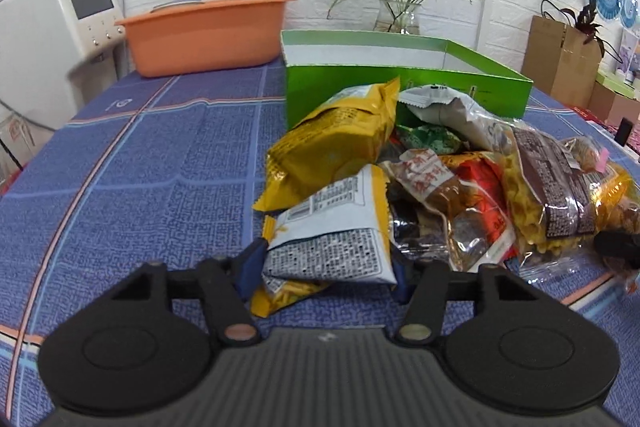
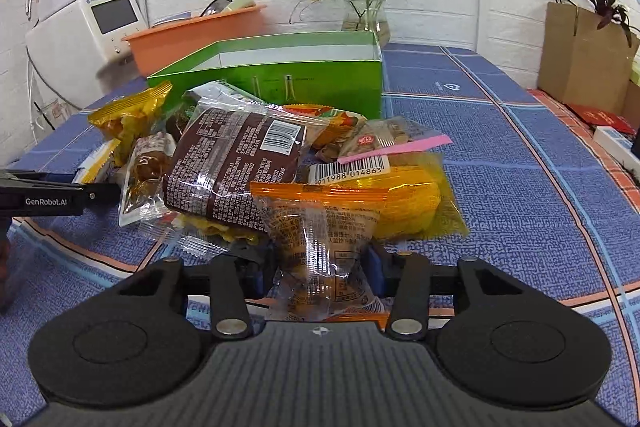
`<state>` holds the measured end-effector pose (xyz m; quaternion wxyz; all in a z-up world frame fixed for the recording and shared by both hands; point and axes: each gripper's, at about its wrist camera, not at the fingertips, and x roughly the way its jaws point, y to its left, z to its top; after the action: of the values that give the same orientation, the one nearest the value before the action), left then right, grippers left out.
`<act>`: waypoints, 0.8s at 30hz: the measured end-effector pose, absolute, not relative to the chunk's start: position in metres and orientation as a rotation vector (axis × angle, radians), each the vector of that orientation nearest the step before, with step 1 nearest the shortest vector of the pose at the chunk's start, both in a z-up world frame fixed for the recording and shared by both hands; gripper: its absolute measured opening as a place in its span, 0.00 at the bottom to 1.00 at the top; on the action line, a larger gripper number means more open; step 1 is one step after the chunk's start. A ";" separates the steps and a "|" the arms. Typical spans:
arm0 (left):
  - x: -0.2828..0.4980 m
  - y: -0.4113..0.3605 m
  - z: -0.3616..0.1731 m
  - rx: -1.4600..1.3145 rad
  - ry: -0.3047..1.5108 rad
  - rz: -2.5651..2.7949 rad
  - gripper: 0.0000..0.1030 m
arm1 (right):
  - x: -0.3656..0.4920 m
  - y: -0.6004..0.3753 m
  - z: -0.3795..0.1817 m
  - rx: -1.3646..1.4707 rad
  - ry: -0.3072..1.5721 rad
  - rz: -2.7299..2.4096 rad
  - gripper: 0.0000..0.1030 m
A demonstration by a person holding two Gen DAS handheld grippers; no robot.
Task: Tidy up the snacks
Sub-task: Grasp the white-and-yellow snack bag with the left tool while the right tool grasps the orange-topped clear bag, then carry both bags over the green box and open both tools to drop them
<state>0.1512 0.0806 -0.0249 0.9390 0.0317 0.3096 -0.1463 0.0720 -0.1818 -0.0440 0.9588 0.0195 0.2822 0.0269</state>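
Sitting between each gripper's jaws (pads touching): a snack packet [image 1: 328, 247].

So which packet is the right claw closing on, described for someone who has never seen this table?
Find the open green box on the blue tablecloth; the snack pile lies in front of it. At the pile's near edge, between the right claw pads, sits a clear packet with an orange top strip, unlike the brown-labelled bag behind it.
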 end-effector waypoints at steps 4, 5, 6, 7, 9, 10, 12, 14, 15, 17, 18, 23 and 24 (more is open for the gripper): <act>0.146 0.090 -0.021 0.009 0.641 -0.289 0.56 | 0.064 -0.180 -0.043 0.041 0.576 0.069 0.71; 0.144 0.092 -0.020 -0.008 0.640 -0.284 0.56 | 0.062 -0.179 -0.042 0.041 0.577 0.070 0.71; 0.141 0.095 -0.017 -0.021 0.633 -0.278 0.56 | 0.059 -0.179 -0.042 0.038 0.580 0.069 0.71; 0.136 0.097 -0.015 -0.028 0.624 -0.276 0.56 | 0.058 -0.179 -0.042 0.035 0.583 0.066 0.71; 0.128 0.100 -0.008 -0.035 0.604 -0.276 0.56 | 0.054 -0.180 -0.041 0.036 0.584 0.059 0.71; 0.125 0.101 -0.005 -0.041 0.594 -0.275 0.56 | 0.052 -0.180 -0.040 0.039 0.584 0.057 0.72; 0.119 0.104 0.000 -0.052 0.582 -0.274 0.56 | 0.049 -0.182 -0.039 0.055 0.581 0.050 0.72; 0.116 0.104 0.004 -0.055 0.574 -0.274 0.56 | 0.045 -0.186 -0.039 0.076 0.576 0.045 0.72; 0.114 0.104 0.006 -0.055 0.570 -0.275 0.56 | 0.043 -0.188 -0.039 0.084 0.577 0.043 0.72; 0.113 0.102 0.008 -0.049 0.563 -0.280 0.56 | 0.038 -0.191 -0.039 0.102 0.577 0.043 0.72; 0.112 0.101 0.009 -0.049 0.559 -0.281 0.56 | 0.036 -0.193 -0.039 0.111 0.576 0.043 0.72; 0.111 0.096 0.013 -0.064 0.555 -0.302 0.56 | 0.027 -0.206 -0.037 0.168 0.562 0.027 0.72; 0.112 0.095 0.015 -0.067 0.555 -0.311 0.56 | 0.026 -0.208 -0.035 0.184 0.554 0.032 0.72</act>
<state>0.1124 0.0952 0.0151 0.9492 -0.0331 0.2729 -0.1531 0.0263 -0.2084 -0.0346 0.9576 0.0907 0.2729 0.0157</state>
